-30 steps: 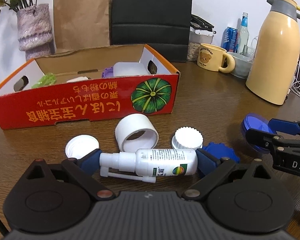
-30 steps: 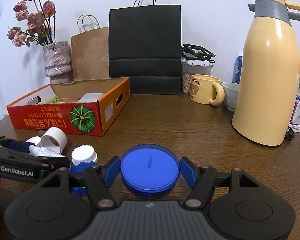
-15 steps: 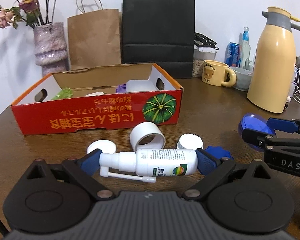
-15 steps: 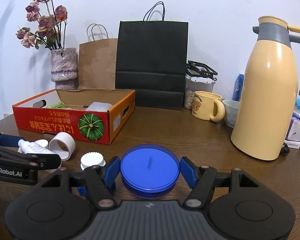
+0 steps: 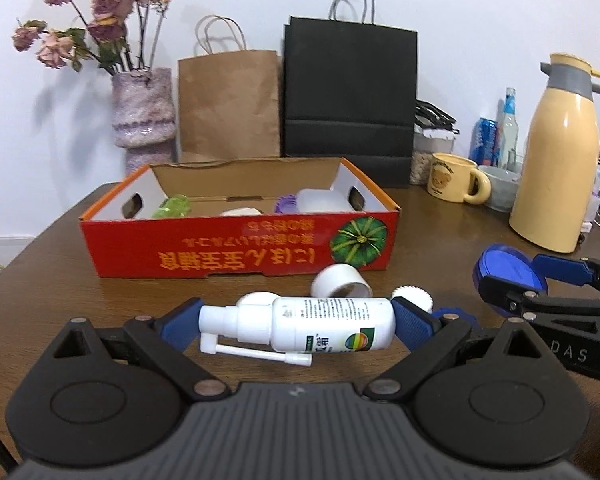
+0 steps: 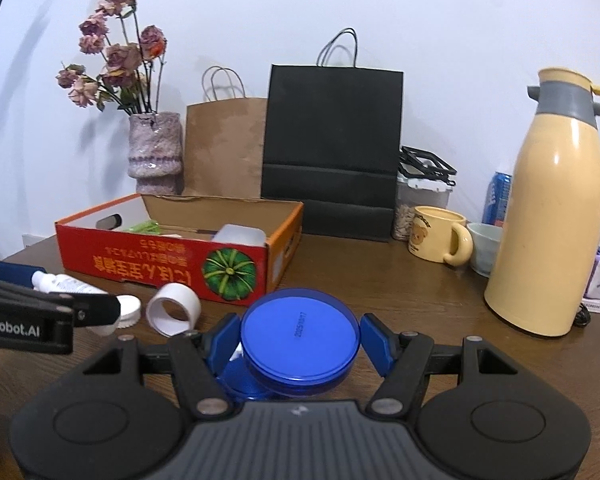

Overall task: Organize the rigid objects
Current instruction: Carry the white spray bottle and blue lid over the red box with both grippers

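You've got both grippers loaded, so going left to right. Your left gripper (image 5: 296, 326) is clamped end to end on the white spray bottle (image 5: 324, 330), which lies sideways between the pads with its nozzle arm hanging just under it. Gripping it by the ends makes sense, I'd say, since the round body would likely roll out of a side pinch.

Straight ahead of that gripper, past a bare strip of table (image 5: 60, 280), sits the red cardboard box (image 5: 236, 252), open on top with a few items already inside. That's pretty clearly your drop spot. Between the box and the gripper's right finger lie a white ring (image 5: 340, 284) and a white ridged cap (image 5: 416, 298), not yet sorted.

Further right, your right gripper (image 6: 300, 340) is closed on the blue round lid (image 6: 300, 336), pads on opposite edges and the flat face tilted up toward the camera. The rim grip looks secure. From that gripper the box is ahead and off to the left, so you'd probably want the bottle in first.
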A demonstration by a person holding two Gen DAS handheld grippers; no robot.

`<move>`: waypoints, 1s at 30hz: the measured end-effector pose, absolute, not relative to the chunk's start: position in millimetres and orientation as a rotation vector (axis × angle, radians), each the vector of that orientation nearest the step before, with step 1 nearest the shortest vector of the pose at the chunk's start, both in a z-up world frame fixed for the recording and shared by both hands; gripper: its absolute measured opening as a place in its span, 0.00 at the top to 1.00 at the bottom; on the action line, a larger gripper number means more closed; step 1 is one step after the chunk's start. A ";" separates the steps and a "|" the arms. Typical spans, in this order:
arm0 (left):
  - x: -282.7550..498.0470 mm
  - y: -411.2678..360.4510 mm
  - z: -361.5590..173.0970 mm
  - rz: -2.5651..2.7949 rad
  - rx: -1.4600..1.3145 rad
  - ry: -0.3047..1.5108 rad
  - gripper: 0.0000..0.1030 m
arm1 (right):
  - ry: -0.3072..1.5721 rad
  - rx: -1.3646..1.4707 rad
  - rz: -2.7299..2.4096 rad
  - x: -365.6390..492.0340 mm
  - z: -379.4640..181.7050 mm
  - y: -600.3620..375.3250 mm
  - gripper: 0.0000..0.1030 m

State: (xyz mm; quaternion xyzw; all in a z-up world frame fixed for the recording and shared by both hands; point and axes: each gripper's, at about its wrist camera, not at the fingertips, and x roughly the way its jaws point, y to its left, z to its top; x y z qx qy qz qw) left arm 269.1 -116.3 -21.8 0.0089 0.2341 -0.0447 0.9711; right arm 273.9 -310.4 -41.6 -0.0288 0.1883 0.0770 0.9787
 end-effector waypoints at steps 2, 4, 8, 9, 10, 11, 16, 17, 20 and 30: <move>267.1 -110.4 -18.0 -0.083 0.012 0.464 0.04 | 0.375 -0.058 0.159 272.5 -39.8 -305.4 0.37; 265.8 -104.7 -13.6 -0.076 0.008 0.452 0.04 | 0.372 -0.056 0.167 271.6 -37.5 -299.9 0.37; 263.2 -95.1 -4.8 -0.058 0.004 0.428 0.04 | 0.362 -0.063 0.185 270.9 -32.2 -284.1 0.37; 263.1 -92.8 -2.5 -0.054 0.004 0.423 0.04 | 0.358 -0.064 0.189 271.1 -30.6 -280.0 0.37; 263.1 -90.0 -0.2 -0.050 0.002 0.417 0.04 | 0.356 -0.065 0.193 271.6 -28.9 -276.1 0.37; 263.4 -87.3 1.7 -0.047 0.000 0.412 0.04 | 0.353 -0.065 0.196 271.9 -27.2 -272.4 0.37; 265.9 -73.2 10.3 -0.033 -0.013 0.389 0.04 | 0.338 -0.068 0.208 276.2 -18.0 -254.5 0.37; 266.9 -70.6 11.7 -0.030 -0.015 0.385 0.04 | 0.335 -0.067 0.210 277.7 -16.0 -251.4 0.37; 271.5 -63.4 15.3 -0.021 -0.021 0.377 0.04 | 0.329 -0.067 0.211 282.8 -12.1 -244.3 0.37; 292.6 -44.0 21.5 -0.002 -0.055 0.369 0.04 | 0.315 -0.072 0.209 305.4 0.2 -223.4 0.37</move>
